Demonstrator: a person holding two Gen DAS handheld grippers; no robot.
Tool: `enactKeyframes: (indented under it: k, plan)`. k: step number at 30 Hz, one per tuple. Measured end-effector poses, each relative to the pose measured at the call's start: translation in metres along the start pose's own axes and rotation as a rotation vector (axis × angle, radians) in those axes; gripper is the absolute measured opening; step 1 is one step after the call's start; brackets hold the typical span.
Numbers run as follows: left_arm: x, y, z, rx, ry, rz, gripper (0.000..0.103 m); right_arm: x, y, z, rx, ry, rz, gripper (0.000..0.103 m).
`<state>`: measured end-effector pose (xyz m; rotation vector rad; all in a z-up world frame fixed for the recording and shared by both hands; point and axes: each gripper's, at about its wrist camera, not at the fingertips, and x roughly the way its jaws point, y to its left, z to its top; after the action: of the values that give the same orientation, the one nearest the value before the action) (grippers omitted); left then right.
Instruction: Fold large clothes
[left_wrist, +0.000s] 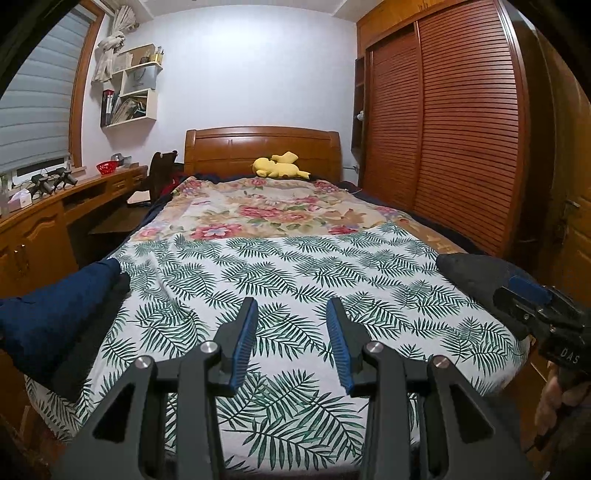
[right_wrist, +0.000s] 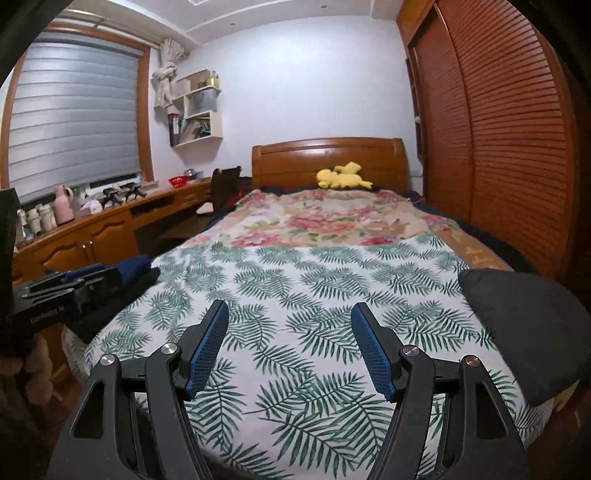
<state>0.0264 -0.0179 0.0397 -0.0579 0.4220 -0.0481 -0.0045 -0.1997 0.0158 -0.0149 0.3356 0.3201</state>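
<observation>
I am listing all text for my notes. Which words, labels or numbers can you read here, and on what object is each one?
"DAS": on the body of the right gripper, seen in the left wrist view.
White lettering on the left gripper, in the right wrist view: too blurred to read.
Books on the wall shelf: too small to read.

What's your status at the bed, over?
Left gripper open, empty. Right gripper open, empty. Navy garment at left edge, dark garment at right edge. Leaf sheet between, nothing blocking.

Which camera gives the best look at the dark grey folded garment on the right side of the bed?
Right wrist: the dark grey garment shows large and unobstructed. In the left wrist view, the right tool partly covers it.
</observation>
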Motion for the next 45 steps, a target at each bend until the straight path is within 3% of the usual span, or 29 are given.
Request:
enactKeyframes:
  k: [45]
  plan:
    - [-0.011, -0.011, -0.003, 0.020, -0.015, -0.013, 0.037, -0.006, -0.005, 0.002, 0.012, -0.011, -0.006, 0.070]
